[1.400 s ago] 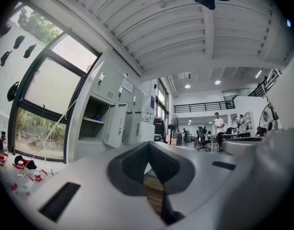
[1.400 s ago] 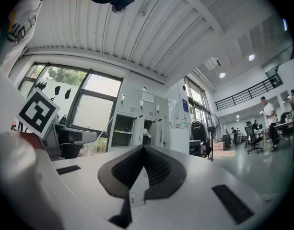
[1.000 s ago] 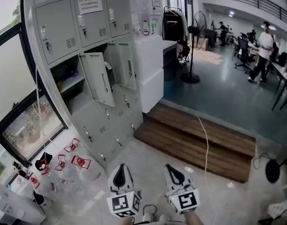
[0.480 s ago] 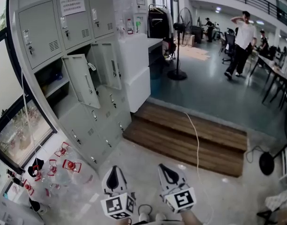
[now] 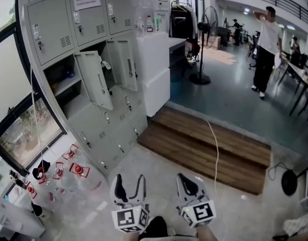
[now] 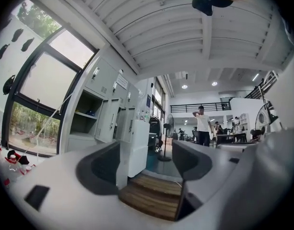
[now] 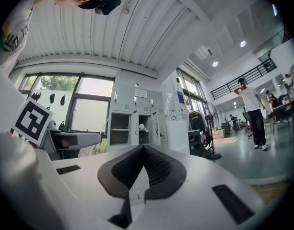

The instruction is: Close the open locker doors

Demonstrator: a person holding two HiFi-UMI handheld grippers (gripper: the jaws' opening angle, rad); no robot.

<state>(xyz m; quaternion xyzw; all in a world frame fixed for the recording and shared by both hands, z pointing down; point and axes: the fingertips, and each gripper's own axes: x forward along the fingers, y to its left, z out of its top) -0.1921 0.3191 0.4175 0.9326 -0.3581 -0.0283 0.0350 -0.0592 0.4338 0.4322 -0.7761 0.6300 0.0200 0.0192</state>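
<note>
The grey locker bank (image 5: pixel 68 59) stands at the left. Two middle-row doors hang open: a wide-swung one (image 5: pixel 95 80) and a second (image 5: pixel 127 64) to its right. Both grippers are low in the head view, well short of the lockers and pointing level. My left gripper (image 5: pixel 129 181) is open; its jaws have just been opening, with nothing between them. My right gripper (image 5: pixel 186 181) is shut on nothing. In the left gripper view the lockers (image 6: pixel 108 114) show left of the gripper (image 6: pixel 146 164). In the right gripper view the lockers (image 7: pixel 137 121) stand straight beyond the gripper (image 7: pixel 143 150).
A white cabinet (image 5: pixel 156 69) adjoins the lockers. A wooden step (image 5: pixel 209 144) with a white cable (image 5: pixel 215 149) across it lies ahead on the right. Red-and-white items under clear plastic (image 5: pixel 68 169) litter the floor by the window. A person (image 5: pixel 267 44) stands far back, with a fan (image 5: pixel 206 39).
The left gripper's jaws have gone from shut to open. The right jaws stay shut. The person at the back has walked leftward and nearer.
</note>
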